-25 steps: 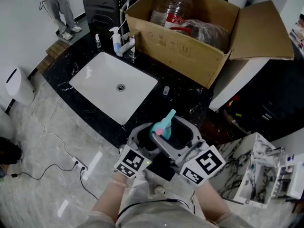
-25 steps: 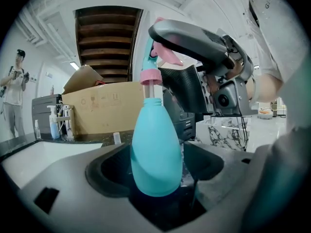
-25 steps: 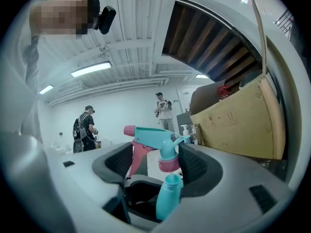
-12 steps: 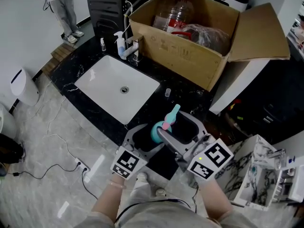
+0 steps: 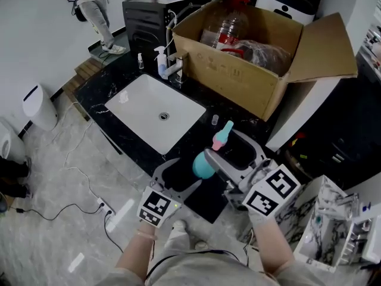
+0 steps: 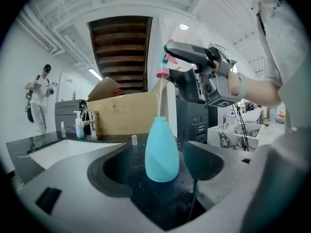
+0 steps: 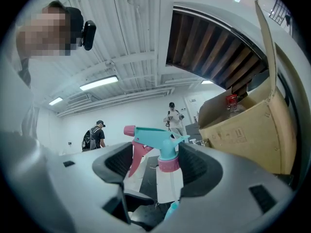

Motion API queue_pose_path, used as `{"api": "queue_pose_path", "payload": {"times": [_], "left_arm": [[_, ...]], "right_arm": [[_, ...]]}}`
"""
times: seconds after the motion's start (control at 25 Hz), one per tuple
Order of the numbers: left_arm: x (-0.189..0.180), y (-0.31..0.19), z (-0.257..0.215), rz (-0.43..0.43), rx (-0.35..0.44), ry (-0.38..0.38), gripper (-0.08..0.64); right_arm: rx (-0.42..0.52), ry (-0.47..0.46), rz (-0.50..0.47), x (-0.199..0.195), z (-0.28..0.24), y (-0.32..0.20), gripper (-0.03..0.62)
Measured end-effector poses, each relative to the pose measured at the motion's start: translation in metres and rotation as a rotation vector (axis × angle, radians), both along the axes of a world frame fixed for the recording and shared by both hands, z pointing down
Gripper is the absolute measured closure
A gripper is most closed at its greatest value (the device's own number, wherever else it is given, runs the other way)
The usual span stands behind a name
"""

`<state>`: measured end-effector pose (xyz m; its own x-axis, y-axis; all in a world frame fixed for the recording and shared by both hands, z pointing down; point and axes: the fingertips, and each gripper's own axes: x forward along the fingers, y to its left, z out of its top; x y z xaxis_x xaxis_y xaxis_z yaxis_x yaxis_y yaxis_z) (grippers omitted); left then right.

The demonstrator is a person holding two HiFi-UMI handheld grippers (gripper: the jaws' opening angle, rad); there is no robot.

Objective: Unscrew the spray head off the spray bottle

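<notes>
The teal spray bottle (image 5: 202, 164) sits between the jaws of my left gripper (image 5: 191, 173), which is shut on it, and its neck is bare. In the left gripper view the bottle (image 6: 162, 149) stands upright with its mouth uncovered. A thin dip tube rises from it to the spray head (image 6: 165, 64). My right gripper (image 5: 235, 151) is shut on the teal and pink spray head (image 5: 222, 136) and holds it above and right of the bottle. In the right gripper view the spray head (image 7: 158, 147) sits between the jaws, with its tube running down to the bottle (image 7: 171, 210).
A white sink (image 5: 158, 115) is set in the black counter (image 5: 107, 85), with a faucet (image 5: 175, 67) and a pump bottle (image 5: 162, 61) behind it. An open cardboard box (image 5: 250, 64) stands at the back. A small vial (image 5: 215, 120) stands nearby. A person (image 5: 95, 5) stands far left.
The spray head has come off the bottle and risen up and to the right with my right gripper. The left gripper still holds the bottle, and both sit nearer the counter.
</notes>
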<state>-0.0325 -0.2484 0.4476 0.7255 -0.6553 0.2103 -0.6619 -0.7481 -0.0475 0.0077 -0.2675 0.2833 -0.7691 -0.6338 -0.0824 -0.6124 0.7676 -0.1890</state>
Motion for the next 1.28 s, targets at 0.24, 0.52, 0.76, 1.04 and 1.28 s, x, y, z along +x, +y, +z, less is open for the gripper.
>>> {"api": "queue_pose_path", "payload": {"times": [0.24,0.52,0.76,1.04,1.28], "left_arm": [[-0.014,0.015,-0.01,-0.062,0.024,-0.007,0.256],[-0.036,0.028,-0.021,-0.189,0.075,-0.01,0.494],[-0.05,0.04,-0.026,-0.246,0.085,0.002,0.494],[-0.07,0.05,-0.032,-0.322,0.081,0.024,0.494],[-0.082,0.062,-0.041,-0.383,0.093,0.068,0.495]], "right_arm": [[0.03,-0.016,-0.009,0.004,-0.019,0.006,0.291],[0.07,-0.033,-0.011,0.01,-0.038,0.018,0.291],[0.088,-0.041,0.005,0.019,-0.047,0.028,0.291],[0.087,-0.031,0.02,0.03,-0.044,0.041,0.291],[0.066,-0.021,0.031,0.041,-0.032,0.054,0.291]]}}
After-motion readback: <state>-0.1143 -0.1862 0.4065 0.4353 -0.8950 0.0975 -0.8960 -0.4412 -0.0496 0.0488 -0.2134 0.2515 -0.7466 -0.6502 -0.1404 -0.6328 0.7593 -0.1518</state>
